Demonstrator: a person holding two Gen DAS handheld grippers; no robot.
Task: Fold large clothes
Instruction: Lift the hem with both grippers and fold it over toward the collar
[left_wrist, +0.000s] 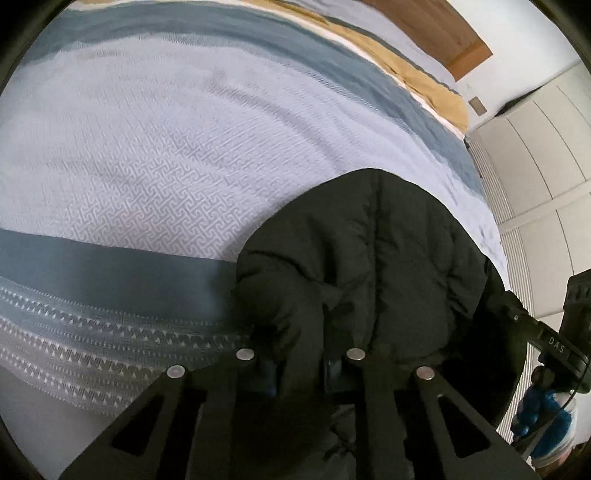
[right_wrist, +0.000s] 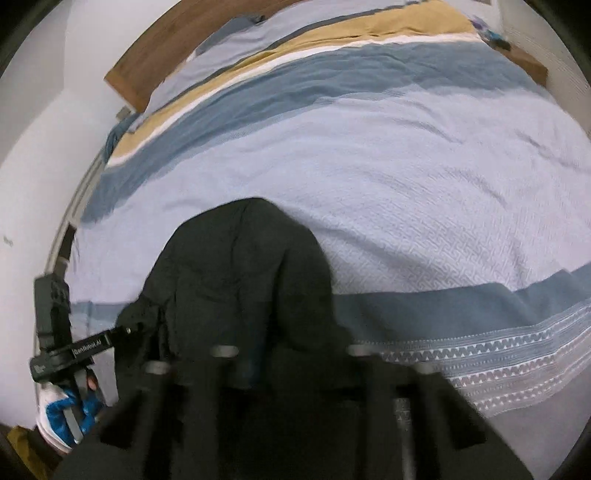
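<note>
A black puffy jacket (left_wrist: 388, 251) lies bunched on the bed near its front edge, and it also shows in the right wrist view (right_wrist: 240, 266). My left gripper (left_wrist: 301, 363) is shut on a fold of the jacket's fabric, which bulges up between the two fingers. In the blurred right wrist view, my right gripper (right_wrist: 291, 365) is likewise shut on dark jacket fabric, and its pads are hidden. Each view shows the other gripper's black handle (left_wrist: 554, 343) (right_wrist: 74, 350) at the jacket's far side, held by a blue and white gloved hand (right_wrist: 70, 410).
The bedspread (left_wrist: 147, 147) is pale lilac with blue-grey bands, a patterned border at the front and a mustard stripe (left_wrist: 424, 81) towards the wooden headboard (left_wrist: 443, 33). White cupboard doors (left_wrist: 535, 147) stand beside the bed. A white wall (right_wrist: 37, 166) runs along that side.
</note>
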